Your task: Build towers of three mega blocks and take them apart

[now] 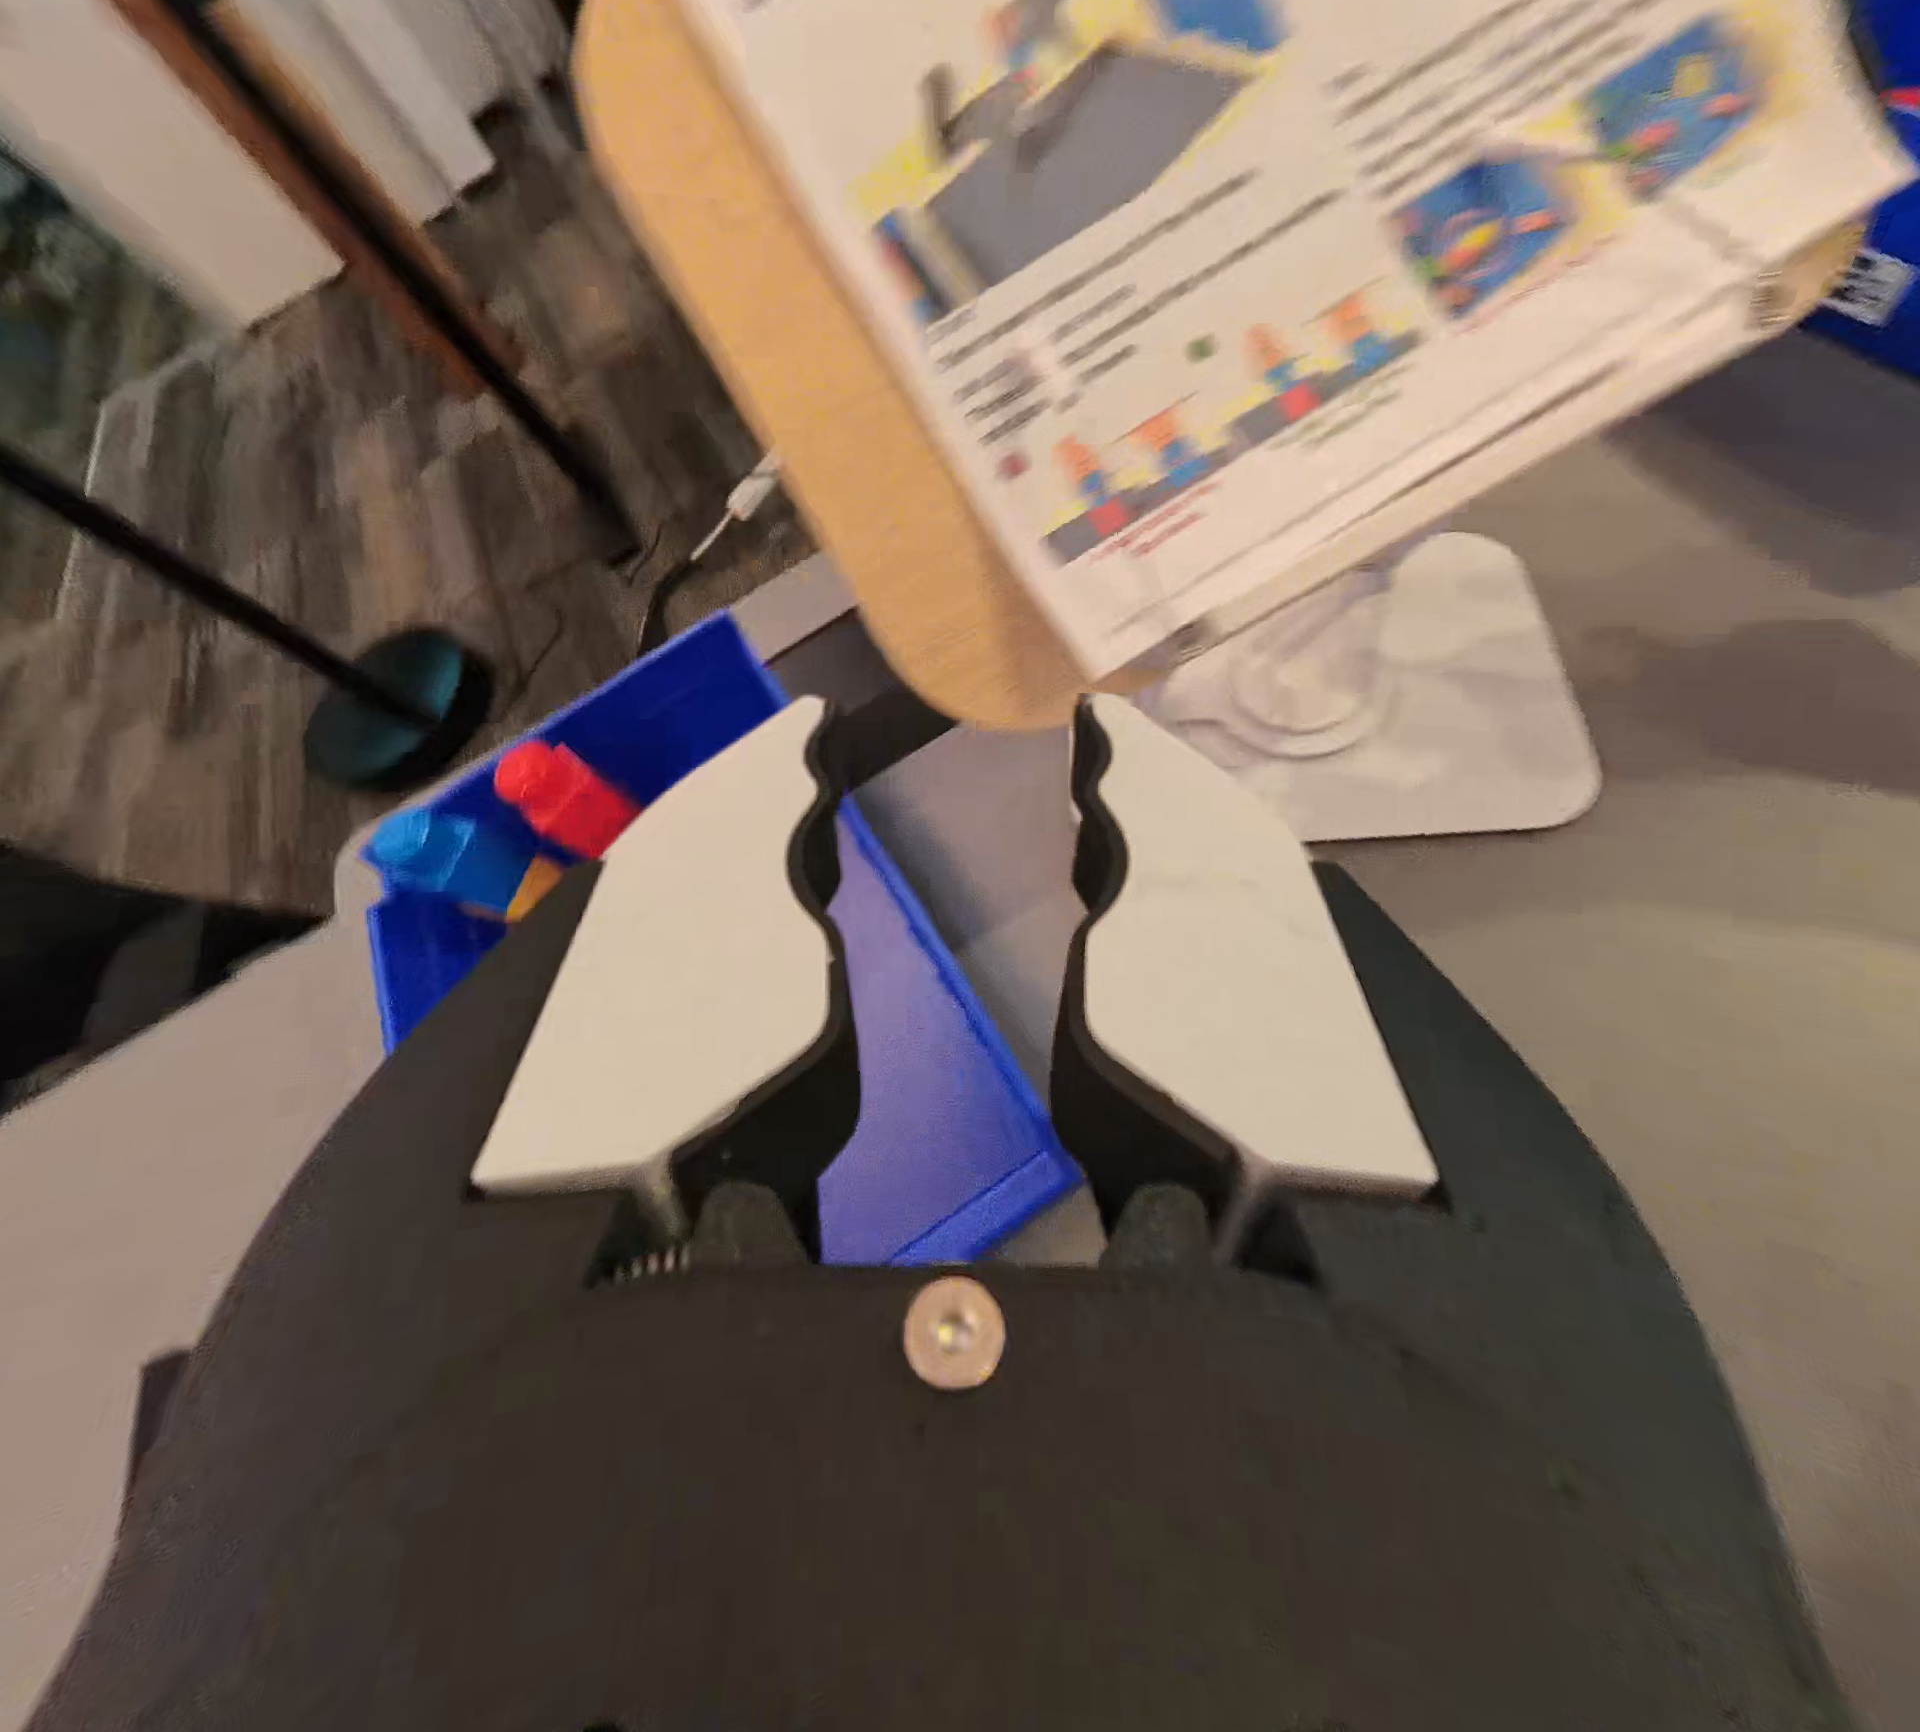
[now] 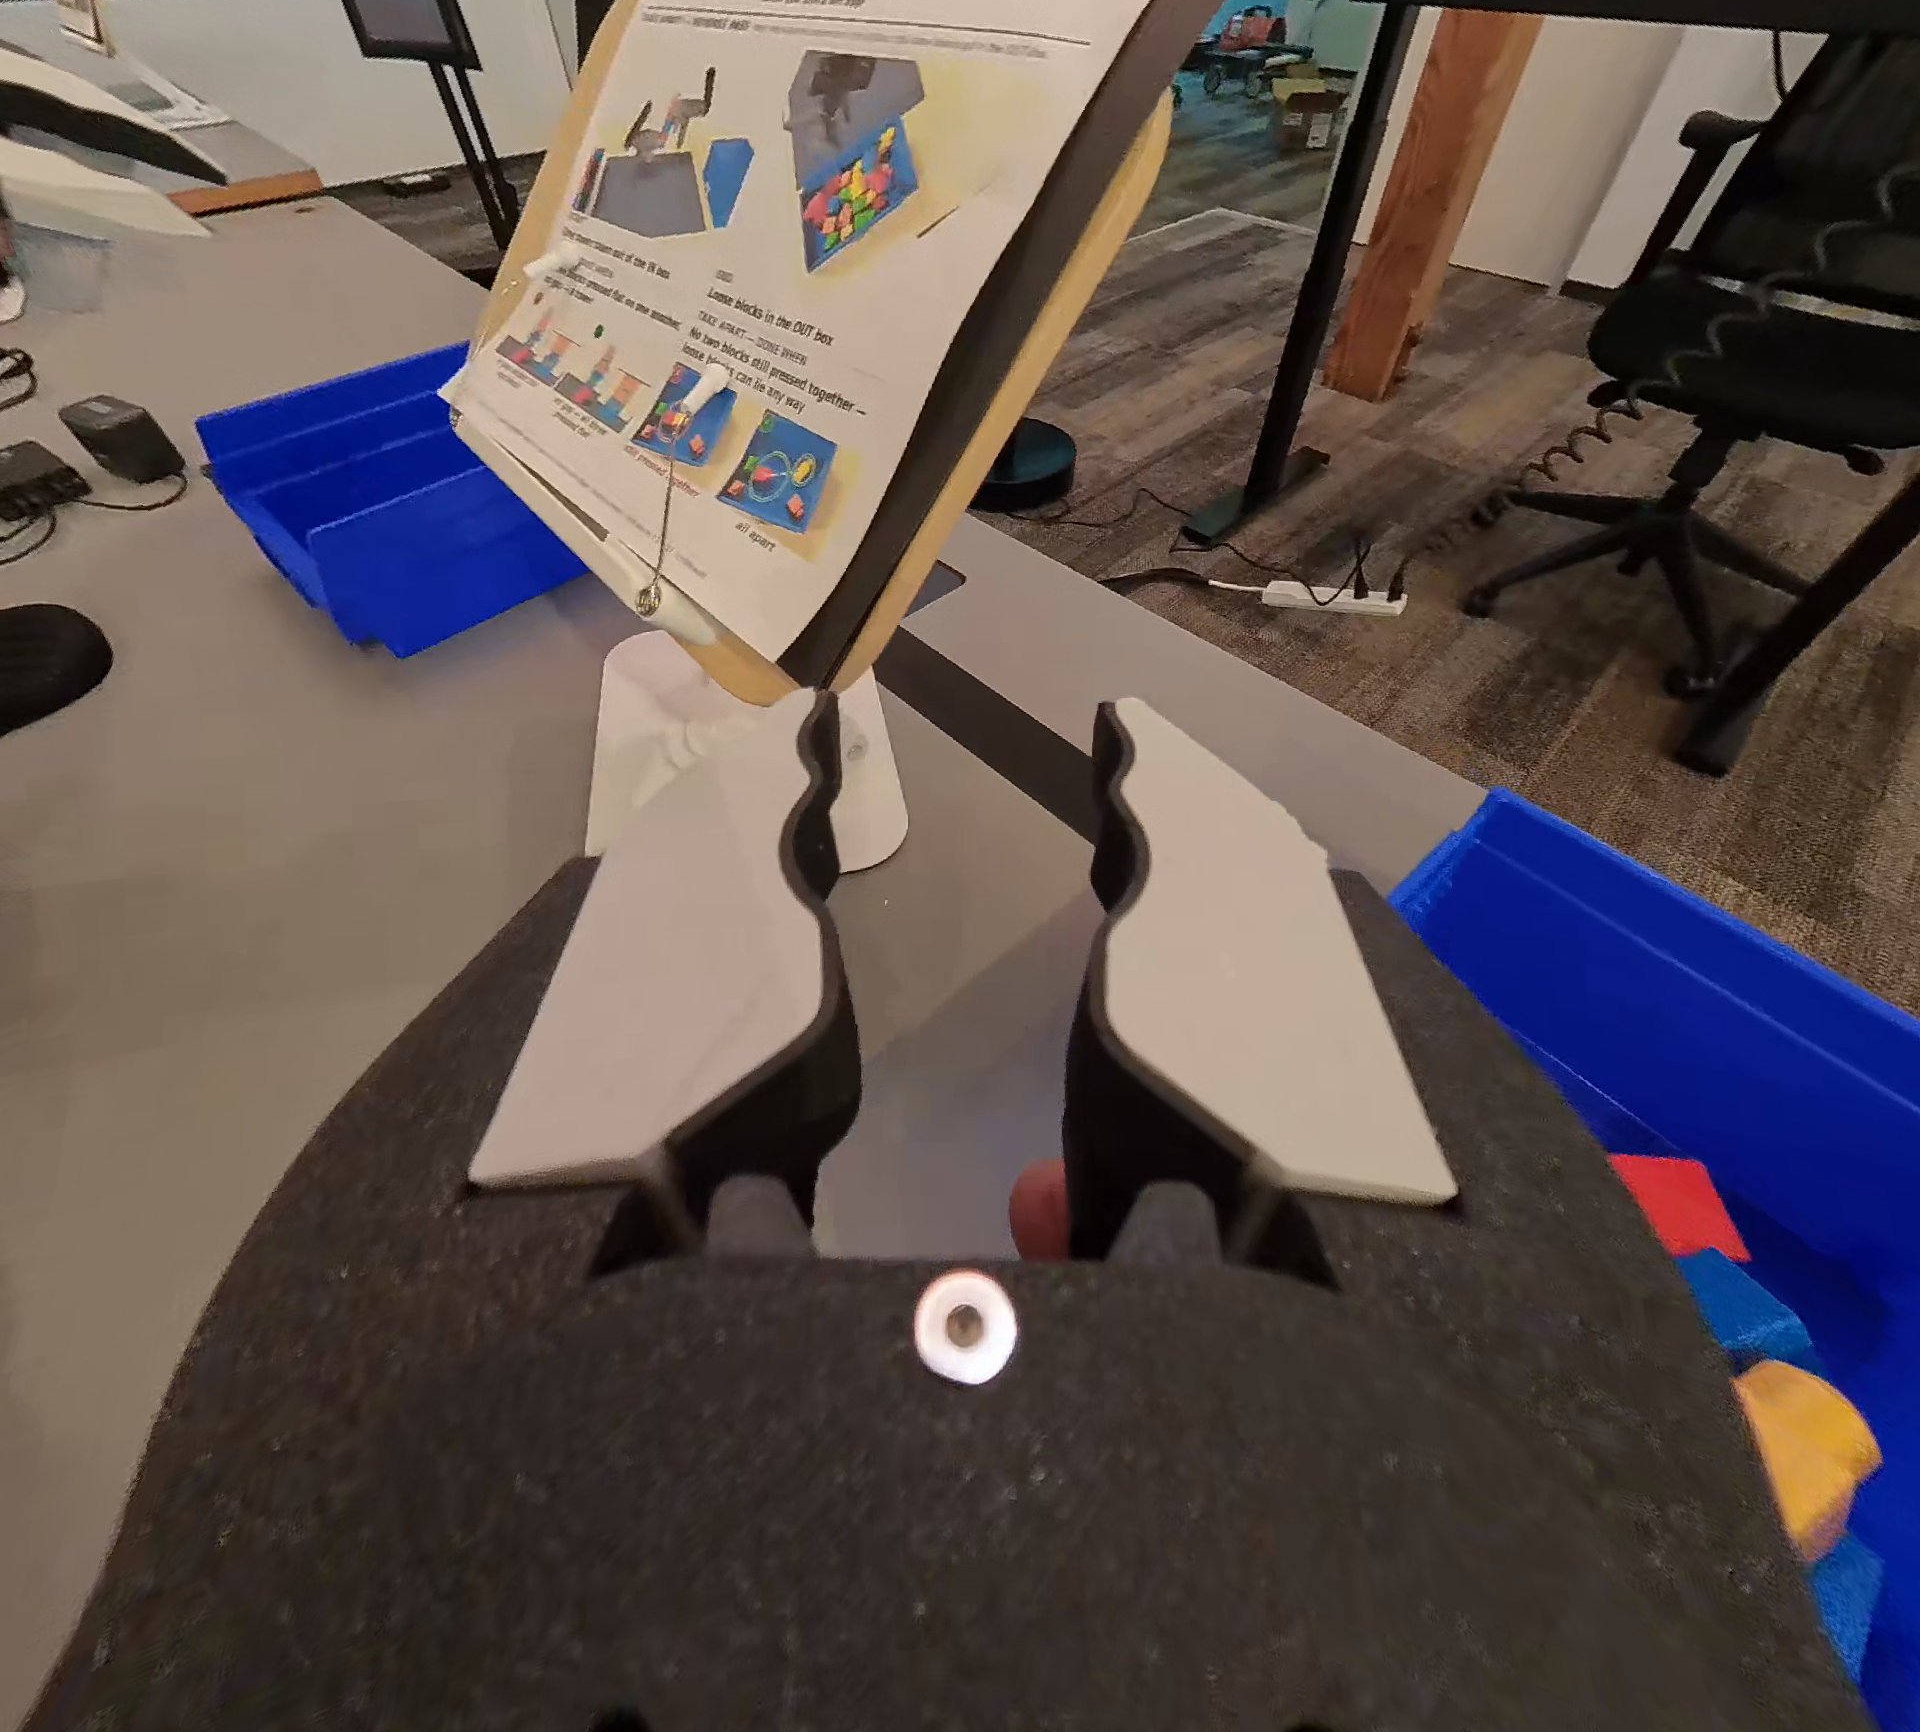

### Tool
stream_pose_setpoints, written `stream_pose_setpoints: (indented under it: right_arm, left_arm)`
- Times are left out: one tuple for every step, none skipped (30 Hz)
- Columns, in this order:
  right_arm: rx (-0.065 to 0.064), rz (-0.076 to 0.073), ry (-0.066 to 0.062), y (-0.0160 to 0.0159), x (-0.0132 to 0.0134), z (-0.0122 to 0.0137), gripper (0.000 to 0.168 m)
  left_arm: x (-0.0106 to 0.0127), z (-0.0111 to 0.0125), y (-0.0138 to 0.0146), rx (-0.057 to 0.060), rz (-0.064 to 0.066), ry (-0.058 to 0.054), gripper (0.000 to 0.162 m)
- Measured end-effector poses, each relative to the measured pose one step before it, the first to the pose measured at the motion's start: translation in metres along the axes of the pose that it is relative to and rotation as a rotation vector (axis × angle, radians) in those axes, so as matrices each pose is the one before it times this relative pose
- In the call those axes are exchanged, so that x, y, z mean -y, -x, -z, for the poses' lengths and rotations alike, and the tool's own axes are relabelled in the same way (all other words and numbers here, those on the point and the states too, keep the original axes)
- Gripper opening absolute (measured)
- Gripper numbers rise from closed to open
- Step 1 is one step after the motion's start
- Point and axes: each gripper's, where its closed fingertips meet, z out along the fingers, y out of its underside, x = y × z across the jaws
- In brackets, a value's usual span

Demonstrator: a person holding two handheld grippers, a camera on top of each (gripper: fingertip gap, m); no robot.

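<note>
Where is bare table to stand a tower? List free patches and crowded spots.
Free: the grey table between the far blue bin, the white stand base and the right gripper. Crowded: the near blue bin at right, holding blocks.

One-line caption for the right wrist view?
Right gripper open and empty above the grey table, facing an instruction sheet on its stand, blue bins either side.
</note>
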Motion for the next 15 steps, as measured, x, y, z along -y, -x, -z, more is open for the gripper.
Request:
stream_pose_setpoints:
  right_arm:
    - [0.0036,0.0039,0.0041,0.00180,-0.00040,-0.00145,0.046]
    - [0.0064,0.0014,0.0022,0.00197,-0.00023,-0.00123,0.045]
    - [0.0088,-0.0007,-0.0002,0.00227,0.00015,-0.00127,0.045]
    - [0.0079,-0.0005,-0.0017,0.00214,0.00044,-0.00099,0.045]
    - [0.0059,0.0025,-0.0001,0.00182,0.00036,-0.00098,0.045]
    - [0.0031,0.0045,0.0031,0.00140,-0.00029,-0.00103,0.045]
    - [0.0018,0.0037,0.0037,0.00106,-0.00040,-0.00081,0.045]
    - [0.0024,0.0012,0.0019,0.00085,-0.00032,-0.00075,0.045]
    - [0.0025,-0.0006,-0.0002,0.00067,-0.00001,-0.00065,0.044]
    - [0.0028,-0.0005,-0.0005,0.00062,0.00001,-0.00061,0.044]
    - [0.0036,0.0008,0.0017,0.00066,-0.00040,-0.00078,0.044]
    - [0.0020,0.0011,0.0029,0.00034,-0.00066,-0.00066,0.044]
    - [0.0005,-0.0005,0.0005,0.00009,-0.00032,-0.00055,0.044]
    - [0.0036,-0.0022,-0.0009,0.00037,-0.00009,-0.00045,0.044]
    - [0.0049,-0.0017,0.0005,0.00061,-0.00022,-0.00054,0.044]
  left_arm:
    - [-0.01106,-0.00460,0.01545,0.0154,0.0405,0.0038,0.044]
    - [-0.00925,-0.00643,0.01341,0.0097,0.0394,-0.0044,0.047]
    - [-0.00927,-0.00796,0.01172,0.0060,0.0404,0.0022,0.049]
    - [-0.00915,-0.00939,0.01262,0.0199,0.0299,0.0094,0.051]
    - [-0.00744,-0.01034,0.01177,0.0253,0.0226,0.0045,0.054]
    - [-0.00480,-0.01079,0.00859,0.0134,0.0162,-0.0043,0.058]
    - [-0.00443,-0.01079,0.00831,0.0204,0.0113,0.0007,0.061]
    - [-0.00390,-0.01056,0.00742,0.0228,0.0102,0.0042,0.064]
    - [-0.00273,-0.01041,0.00610,0.0193,0.0094,0.0032,0.068]
    - [-0.00210,-0.01004,0.00569,0.0222,0.0112,0.0076,0.072]
    - [-0.00123,-0.00969,0.00420,0.0211,-0.0023,0.0081,0.075]
    - [-0.00101,-0.00911,0.00415,0.0288,-0.0159,0.0096,0.076]
    - [-0.00026,-0.00867,0.00471,0.0317,-0.0093,0.0055,0.079]
    - [0.00086,-0.00798,0.00406,0.0264,0.0005,-0.0041,0.080]
    - [-0.00057,-0.00746,0.00560,0.0382,-0.0069,0.0044,0.081]
